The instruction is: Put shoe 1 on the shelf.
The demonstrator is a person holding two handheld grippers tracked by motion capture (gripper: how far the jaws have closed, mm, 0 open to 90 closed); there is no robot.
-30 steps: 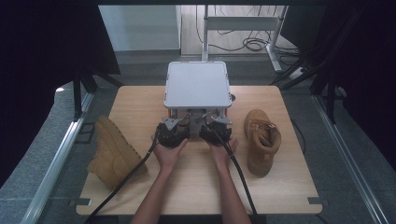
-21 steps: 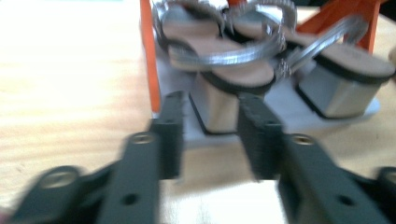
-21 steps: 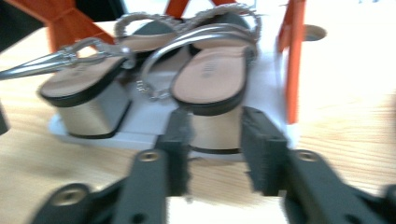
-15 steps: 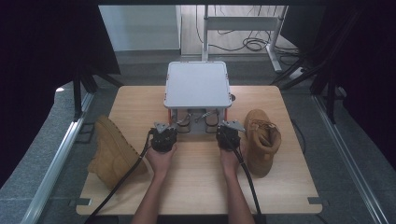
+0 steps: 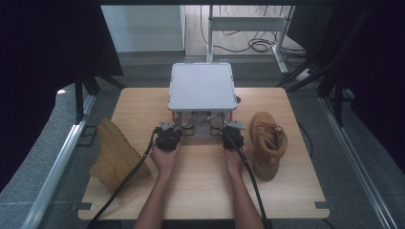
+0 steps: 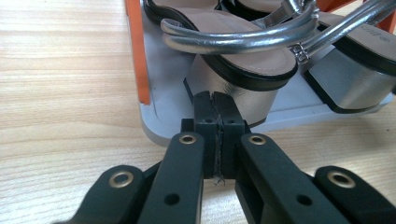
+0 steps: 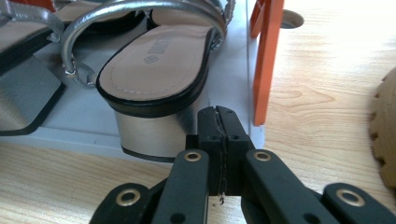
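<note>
While the left gripper (image 5: 168, 135) sits at the near left corner of the grey shoe rack (image 5: 202, 87), its jaws are pressed flat together with nothing between them — they have just been closing. Straight ahead of those jaws, in the left gripper view, stands the silver block heel of a sandal (image 6: 233, 56) on the rack's lower shelf; the sandal's long axis runs away from the gripper, heel toward it, toe deeper under the rack. Well off to this gripper's left a tan boot (image 5: 116, 155) lies on its side on the wooden table (image 5: 200, 191).

Both forearms come up side by side, hands wrapped around the gripper bodies, jaws pointing level at the rack.

Over at the rack's near right corner, the right gripper (image 5: 232, 135) is likewise clenched on nothing, having just been closing. Just ahead and left of its jaws is the second sandal (image 7: 156, 60) — heel nearest, sole running away. Right of this gripper a second boot (image 5: 268, 143) stands upright.
</note>
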